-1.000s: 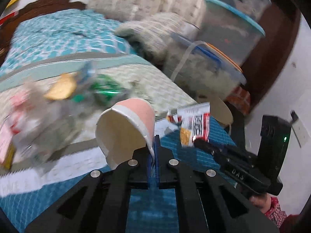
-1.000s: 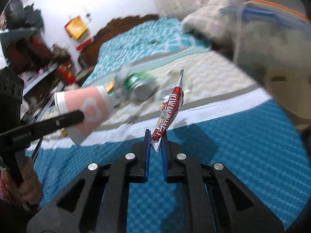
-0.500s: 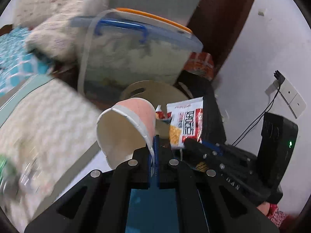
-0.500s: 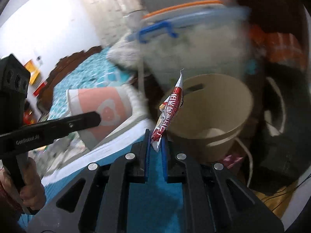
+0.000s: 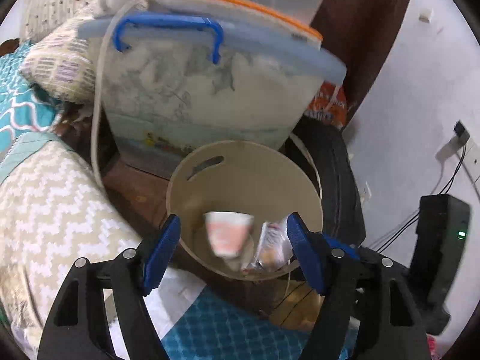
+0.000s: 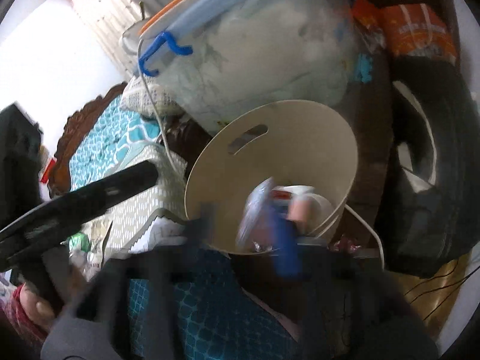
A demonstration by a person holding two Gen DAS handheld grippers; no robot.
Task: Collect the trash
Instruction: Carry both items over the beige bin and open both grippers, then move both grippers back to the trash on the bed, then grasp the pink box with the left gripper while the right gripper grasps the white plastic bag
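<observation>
The pink cup (image 5: 229,234) and the snack bag (image 5: 271,247) at its 3 o'clock are inside the tan bin (image 5: 240,162), free of the left gripper (image 5: 232,244) and right gripper (image 6: 244,229), whose jaws are opening.

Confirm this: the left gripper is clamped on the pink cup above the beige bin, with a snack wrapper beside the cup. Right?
Not quite. In the left wrist view the left gripper is not clamped: its jaws are opening and the cup is loose between them, over the bin. The wrapper is beside it.
</observation>
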